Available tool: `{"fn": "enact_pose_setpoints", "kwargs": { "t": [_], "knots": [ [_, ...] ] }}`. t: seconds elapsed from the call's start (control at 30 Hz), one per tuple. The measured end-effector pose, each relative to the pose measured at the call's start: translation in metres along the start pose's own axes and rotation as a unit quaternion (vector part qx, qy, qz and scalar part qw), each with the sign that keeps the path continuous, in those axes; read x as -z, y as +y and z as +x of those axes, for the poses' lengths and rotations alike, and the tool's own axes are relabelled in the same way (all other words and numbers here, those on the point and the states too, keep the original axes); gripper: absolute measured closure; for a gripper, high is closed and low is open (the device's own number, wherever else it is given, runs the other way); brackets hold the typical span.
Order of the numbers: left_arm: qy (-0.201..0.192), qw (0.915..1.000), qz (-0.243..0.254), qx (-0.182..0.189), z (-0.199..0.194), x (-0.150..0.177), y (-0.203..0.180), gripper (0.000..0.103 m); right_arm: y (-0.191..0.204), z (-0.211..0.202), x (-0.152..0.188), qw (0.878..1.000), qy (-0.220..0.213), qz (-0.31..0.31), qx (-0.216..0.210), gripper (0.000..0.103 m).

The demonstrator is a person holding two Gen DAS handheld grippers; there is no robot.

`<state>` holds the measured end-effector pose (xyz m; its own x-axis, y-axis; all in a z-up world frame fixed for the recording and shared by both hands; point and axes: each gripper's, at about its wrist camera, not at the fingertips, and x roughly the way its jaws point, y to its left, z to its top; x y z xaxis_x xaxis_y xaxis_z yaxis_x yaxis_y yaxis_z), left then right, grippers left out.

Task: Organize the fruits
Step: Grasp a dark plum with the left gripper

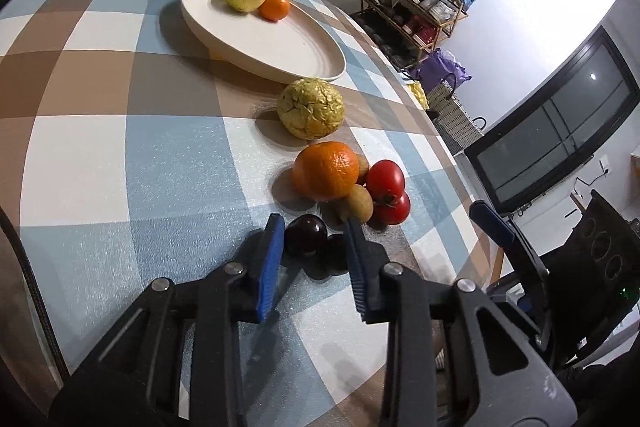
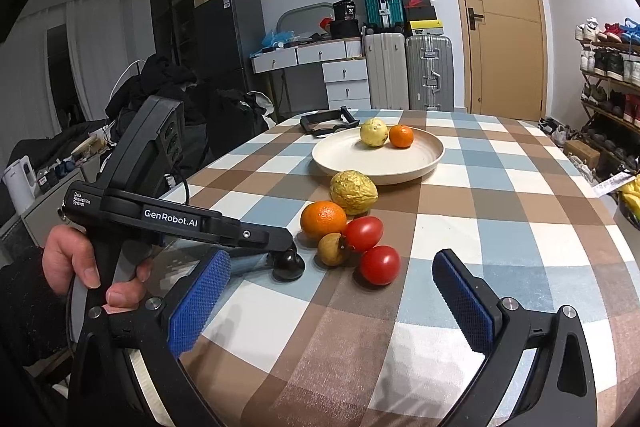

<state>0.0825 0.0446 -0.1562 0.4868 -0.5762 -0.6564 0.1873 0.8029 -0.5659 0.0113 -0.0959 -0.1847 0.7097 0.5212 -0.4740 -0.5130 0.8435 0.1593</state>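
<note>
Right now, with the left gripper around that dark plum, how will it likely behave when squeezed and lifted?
The dark plum looks round and glossy, so it may roll or slip between the left gripper pads. It looks small, so probably light. A second dark fruit alongside might get nudged.

1. Tablecloth (image 2: 460, 227): checked brown, pale blue and white.
2. Plate (image 2: 340, 159): cream.
3. On the plate: yellow fruit (image 2: 373, 132), small orange (image 2: 401, 136).
4. Near the plate: red tomatoes (image 2: 379, 265).
</note>
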Motion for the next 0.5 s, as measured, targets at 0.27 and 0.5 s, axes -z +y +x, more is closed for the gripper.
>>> {"fn": "enact_pose_setpoints", "kwargs": {
  "t": [0.27, 0.5],
  "knots": [
    [0.002, 1.0, 0.007, 0.001, 0.0007, 0.0005, 0.0033, 0.086, 0.0007, -0.0001, 0.0009, 1.0, 0.002, 0.001, -0.001, 0.0],
    [-0.008, 1.0, -0.002, 0.004, -0.0039, 0.0035, 0.0073, 0.086, 0.0022, 0.0, -0.0002, 1.0, 0.005, 0.003, -0.006, 0.0]
  ]
}}
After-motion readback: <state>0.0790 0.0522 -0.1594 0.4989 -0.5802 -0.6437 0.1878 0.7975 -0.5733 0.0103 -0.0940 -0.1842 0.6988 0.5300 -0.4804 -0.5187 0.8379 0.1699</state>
